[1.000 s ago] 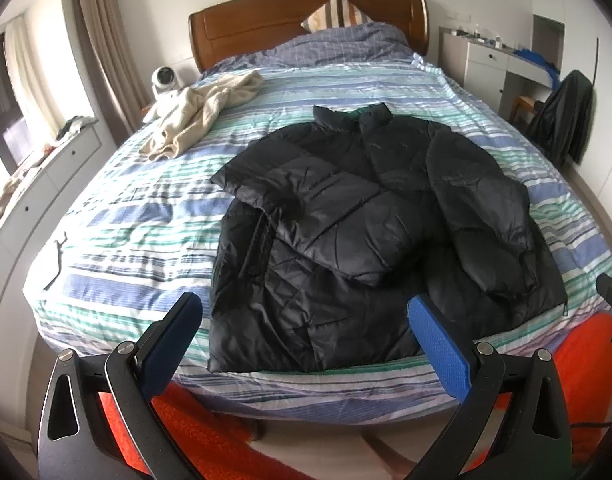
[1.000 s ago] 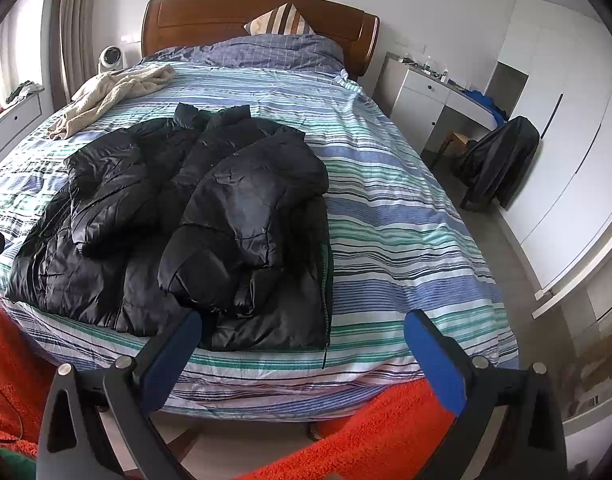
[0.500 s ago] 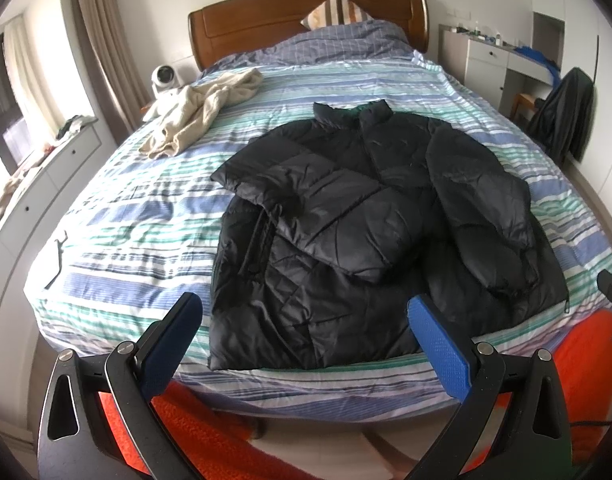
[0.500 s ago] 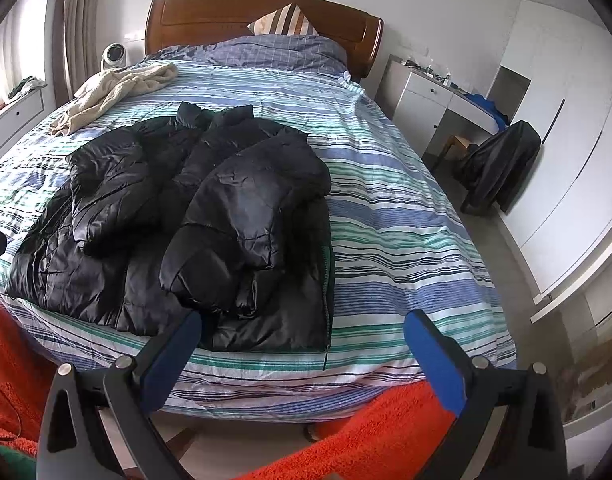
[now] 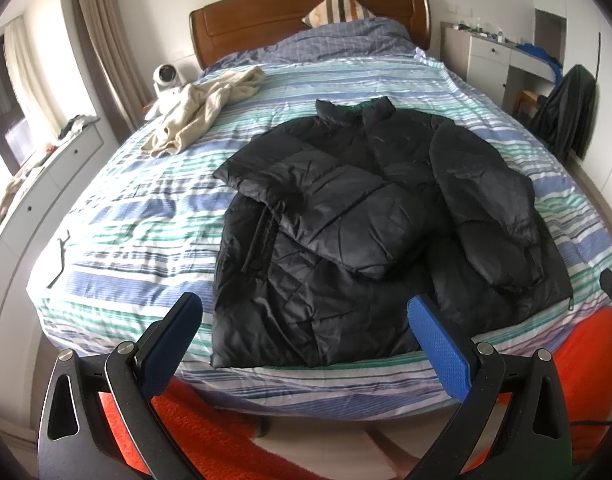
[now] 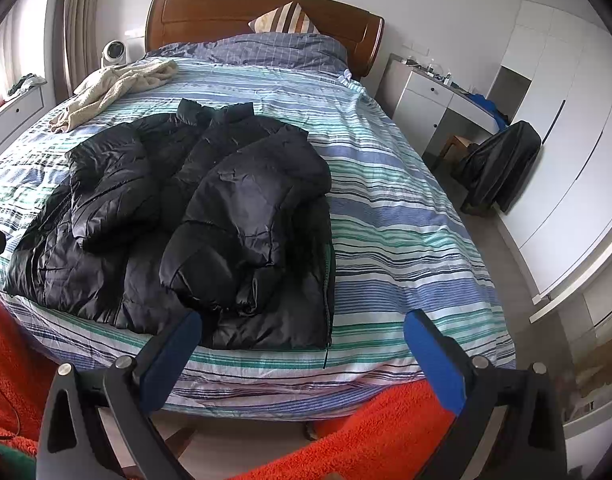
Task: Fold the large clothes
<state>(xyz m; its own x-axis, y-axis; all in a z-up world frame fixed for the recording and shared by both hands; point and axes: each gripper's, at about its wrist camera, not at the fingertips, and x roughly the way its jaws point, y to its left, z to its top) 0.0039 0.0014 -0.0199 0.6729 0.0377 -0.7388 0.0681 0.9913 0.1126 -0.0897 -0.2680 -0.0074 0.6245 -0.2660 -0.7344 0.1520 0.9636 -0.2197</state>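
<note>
Both grippers hang spread wide and empty off the near edge of the bed (image 5: pixel 118 208). Left gripper (image 5: pixel 306 322) has its blue pads apart, framing the near hem of the black puffer jacket (image 5: pixel 357 216) without touching it. Right gripper (image 6: pixel 302 334) is likewise parted, its left pad in front of the jacket's near right corner, its right pad over bare striped bedding.

That jacket (image 6: pixel 194 208) lies flat on the striped cover, collar toward the far wooden headboard (image 5: pixel 306 16), hem close to the near edge. Both sleeves are folded inward across the chest; the one on the right side lies bulky and runs down toward the hem.

Far left on the bed sits a crumpled beige garment (image 5: pixel 202 108), well apart from the jacket. A striped pillow (image 6: pixel 284 20) leans against the headboard. To the right of the bed stands a white counter (image 6: pixel 433 92), and a dark garment is draped over a chair (image 6: pixel 501 168) near it. Orange fleece (image 6: pixel 365 432) fills the near foreground below the grippers.
</note>
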